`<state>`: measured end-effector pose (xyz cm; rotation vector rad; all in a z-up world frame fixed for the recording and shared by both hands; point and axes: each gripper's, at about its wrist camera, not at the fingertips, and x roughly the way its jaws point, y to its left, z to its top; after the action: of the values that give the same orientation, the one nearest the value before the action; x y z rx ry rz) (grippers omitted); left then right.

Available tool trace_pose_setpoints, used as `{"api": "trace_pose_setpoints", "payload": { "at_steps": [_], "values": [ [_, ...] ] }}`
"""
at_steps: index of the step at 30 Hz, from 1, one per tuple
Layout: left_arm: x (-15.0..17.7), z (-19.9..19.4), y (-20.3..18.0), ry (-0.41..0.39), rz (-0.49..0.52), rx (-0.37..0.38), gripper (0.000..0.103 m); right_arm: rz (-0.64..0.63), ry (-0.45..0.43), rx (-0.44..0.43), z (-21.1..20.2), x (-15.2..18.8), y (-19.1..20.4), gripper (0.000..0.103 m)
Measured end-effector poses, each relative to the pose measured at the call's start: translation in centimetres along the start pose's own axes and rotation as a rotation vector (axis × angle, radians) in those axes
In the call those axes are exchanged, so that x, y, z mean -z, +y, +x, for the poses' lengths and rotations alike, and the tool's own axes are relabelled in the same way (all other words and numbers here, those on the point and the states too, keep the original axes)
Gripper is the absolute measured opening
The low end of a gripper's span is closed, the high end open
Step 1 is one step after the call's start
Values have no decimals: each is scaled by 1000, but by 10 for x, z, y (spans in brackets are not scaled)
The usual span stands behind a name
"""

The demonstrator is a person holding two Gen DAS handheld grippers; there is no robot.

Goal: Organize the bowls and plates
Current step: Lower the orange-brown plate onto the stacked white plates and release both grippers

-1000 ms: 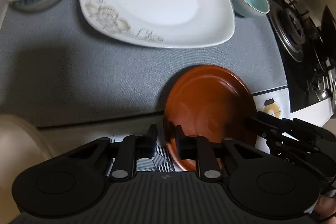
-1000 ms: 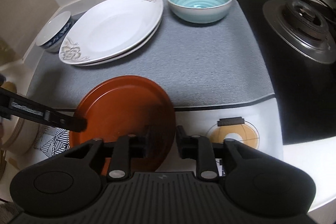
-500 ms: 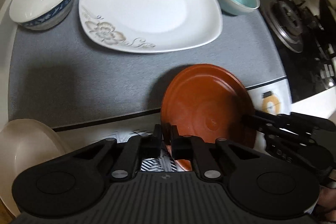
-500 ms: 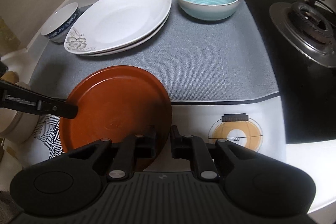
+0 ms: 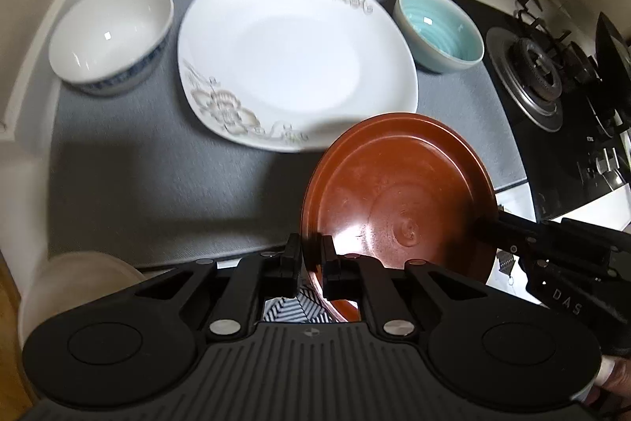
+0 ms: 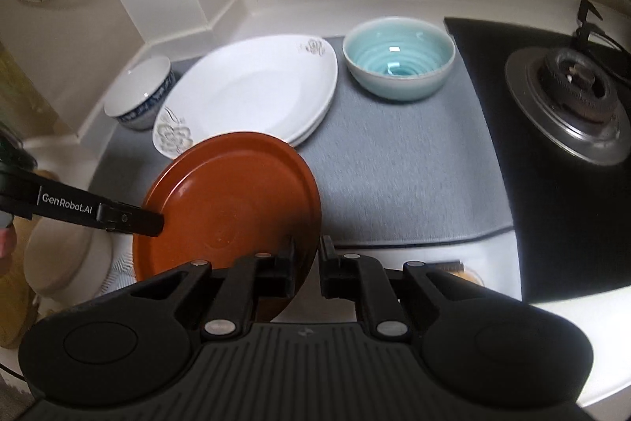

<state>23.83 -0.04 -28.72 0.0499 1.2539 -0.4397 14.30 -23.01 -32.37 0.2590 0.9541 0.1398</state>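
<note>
Brown plate (image 5: 398, 192) clamped at opposite rims between left gripper (image 5: 309, 263) and right gripper (image 6: 305, 265).

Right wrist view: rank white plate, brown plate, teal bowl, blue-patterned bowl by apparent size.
1-2. White plate and brown plate: they look alike in spread, and the brown one is held up nearer the camera, so no ranking.
3. Teal bowl.
4. Blue-patterned bowl, smallest in the picture, though farthest back.
</note>
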Motion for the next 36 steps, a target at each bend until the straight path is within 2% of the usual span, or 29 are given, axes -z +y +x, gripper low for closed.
{"api": "trace_pose_setpoints", "payload": {
  "at_steps": [4,9,12,20,22,25,29,34,36],
  "values": [
    [-3,-6,5,-13,4,-1,9,-12,-7,0,0,-10,7,12],
    [-9,-3,20,14,-85,27,9,-10,-12,-16,0,-20,13,12],
    [-13,-4,20,5,-66,11,9,-21,-23,-21,-2,-26,19,12],
    [-37,-26,21,-77,-47,-19,9,-36,-94,-2,-4,-61,29,13],
    [-48,-33,27,-96,-82,-7,9,-35,-112,-4,-3,-72,30,13],
    [-64,-40,43,-100,-183,57,9,-34,-146,-7,-2,-90,29,13],
    [-82,-52,52,-153,-213,68,9,-8,-202,-47,-1,-114,28,12],
    [-110,-61,49,-251,-191,10,9,-3,-241,-49,19,-138,30,12],
    [-119,-55,51,-259,-214,16,9,22,-256,-46,29,-143,28,12]
  ]
}}
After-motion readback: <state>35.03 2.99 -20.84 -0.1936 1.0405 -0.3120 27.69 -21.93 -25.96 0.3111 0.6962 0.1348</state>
